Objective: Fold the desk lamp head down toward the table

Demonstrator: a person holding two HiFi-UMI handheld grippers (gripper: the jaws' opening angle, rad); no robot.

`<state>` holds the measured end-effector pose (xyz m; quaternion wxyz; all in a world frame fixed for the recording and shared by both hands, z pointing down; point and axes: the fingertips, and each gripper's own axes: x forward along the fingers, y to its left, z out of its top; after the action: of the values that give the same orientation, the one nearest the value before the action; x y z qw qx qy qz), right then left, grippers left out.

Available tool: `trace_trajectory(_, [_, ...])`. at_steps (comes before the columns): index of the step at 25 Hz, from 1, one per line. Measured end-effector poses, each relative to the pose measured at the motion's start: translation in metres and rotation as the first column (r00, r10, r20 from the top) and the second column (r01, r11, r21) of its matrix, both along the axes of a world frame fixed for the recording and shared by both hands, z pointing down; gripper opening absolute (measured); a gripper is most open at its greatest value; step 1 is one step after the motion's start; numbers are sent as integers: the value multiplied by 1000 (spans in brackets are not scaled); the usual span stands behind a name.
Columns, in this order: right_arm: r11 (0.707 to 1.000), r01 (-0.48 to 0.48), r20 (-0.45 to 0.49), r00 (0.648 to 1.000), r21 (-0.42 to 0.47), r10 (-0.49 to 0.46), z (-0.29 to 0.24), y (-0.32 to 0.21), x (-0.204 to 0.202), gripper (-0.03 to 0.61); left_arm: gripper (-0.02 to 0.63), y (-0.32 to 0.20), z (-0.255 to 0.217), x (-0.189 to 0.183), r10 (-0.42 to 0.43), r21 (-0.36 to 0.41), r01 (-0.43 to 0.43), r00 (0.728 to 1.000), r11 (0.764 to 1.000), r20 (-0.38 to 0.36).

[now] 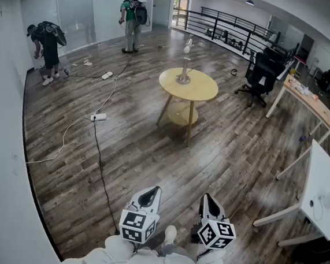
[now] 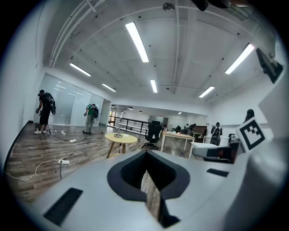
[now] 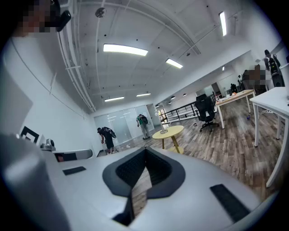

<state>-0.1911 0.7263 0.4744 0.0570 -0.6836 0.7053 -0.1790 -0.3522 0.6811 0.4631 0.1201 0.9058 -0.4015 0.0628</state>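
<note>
Two grippers hang low and close in front of the person, and neither holds anything; the left gripper (image 2: pixel 146 173) has its jaws clenched tip to tip on nothing, with only a thin wedge of gap behind the touching tips; the right gripper (image 3: pixel 143 168) looks the same, jaws closed and empty. Both point forward and only slightly downward, one just beside the other.

Ahead of both pairs of jaws lies a long stretch of bare wood floor (image 1: pixel 226 157); beyond it, well apart from either gripper, stands the round yellow counter (image 1: pixel 200 92). The desk lamp (image 1: pixel 186 61) stands toward the counter's far edge, base on the top and stem upright; the lamp head (image 1: pixel 187 47) sits at the top of the stem, so the long axis runs vertical and nothing is folded yet.

Along the left jaws the lamp sits ahead and a little left of their line; along the right jaws it sits ahead and a little right. In the head view it lies roughly between the two, so neither gripper is plainly nearer.

As a judgement, the task has not begun; the coming move turns on closing that straight-ahead gap. Only then can one pair of jaws open around the lamp head and press it down toward the counter.
</note>
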Motion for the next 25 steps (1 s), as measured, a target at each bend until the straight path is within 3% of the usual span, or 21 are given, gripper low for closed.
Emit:
trace_trajectory(8, [999, 33, -10, 999, 11, -33, 0, -62, 31, 12, 0, -53, 2, 39, -22, -3, 22, 1000, 1000, 4])
trace_trajectory(16, [997, 68, -72, 995, 43, -65, -21, -141, 92, 12, 0, -130, -12, 107, -52, 17, 52, 999, 998, -8])
trace_trajectory(25, [999, 51, -92, 994, 7, -50, -8, -191, 148, 12, 0, -181, -10, 160, -52, 21, 52, 999, 998, -11])
